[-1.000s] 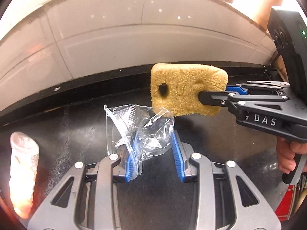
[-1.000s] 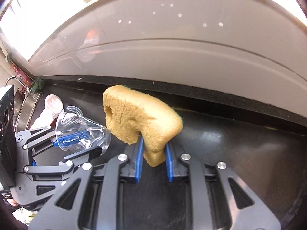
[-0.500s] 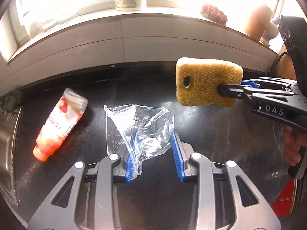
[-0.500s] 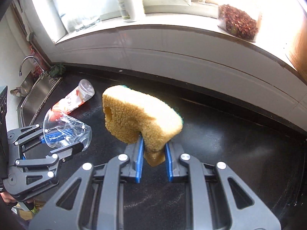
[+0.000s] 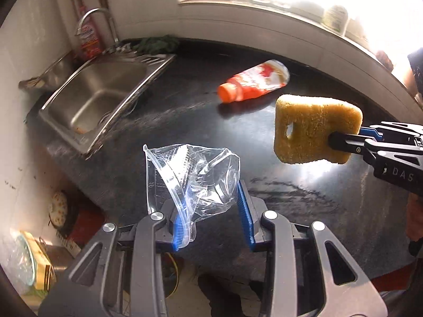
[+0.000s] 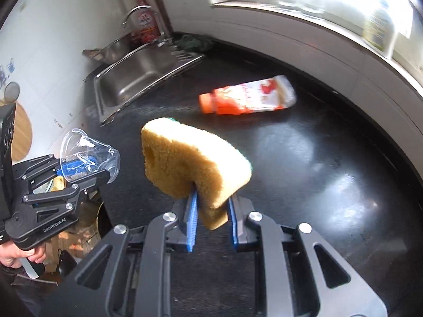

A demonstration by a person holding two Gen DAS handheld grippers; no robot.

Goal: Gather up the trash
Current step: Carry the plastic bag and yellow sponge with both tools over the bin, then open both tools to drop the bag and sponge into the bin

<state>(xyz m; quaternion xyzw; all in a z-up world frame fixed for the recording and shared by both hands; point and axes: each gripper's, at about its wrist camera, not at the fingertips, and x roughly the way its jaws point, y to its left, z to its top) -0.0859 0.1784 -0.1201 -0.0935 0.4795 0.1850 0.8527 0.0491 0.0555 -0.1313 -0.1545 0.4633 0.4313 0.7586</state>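
My left gripper is shut on a crushed clear plastic cup and holds it above the black counter's front edge; the cup also shows in the right wrist view. My right gripper is shut on a yellow sponge with a green back, held above the counter. The sponge also shows in the left wrist view, to the right of the cup. An orange and white bottle lies on its side on the counter, further back; it also shows in the right wrist view.
A steel sink with a tap is set in the counter at the left. A dark green cloth lies behind it. A windowsill with bottles runs along the back. Clutter lies on the floor below the counter's edge.
Both grippers have pulled back from the wall and turned left. The sink, tap and floor have come into view. The bottle now lies further away. Both grips are unchanged.
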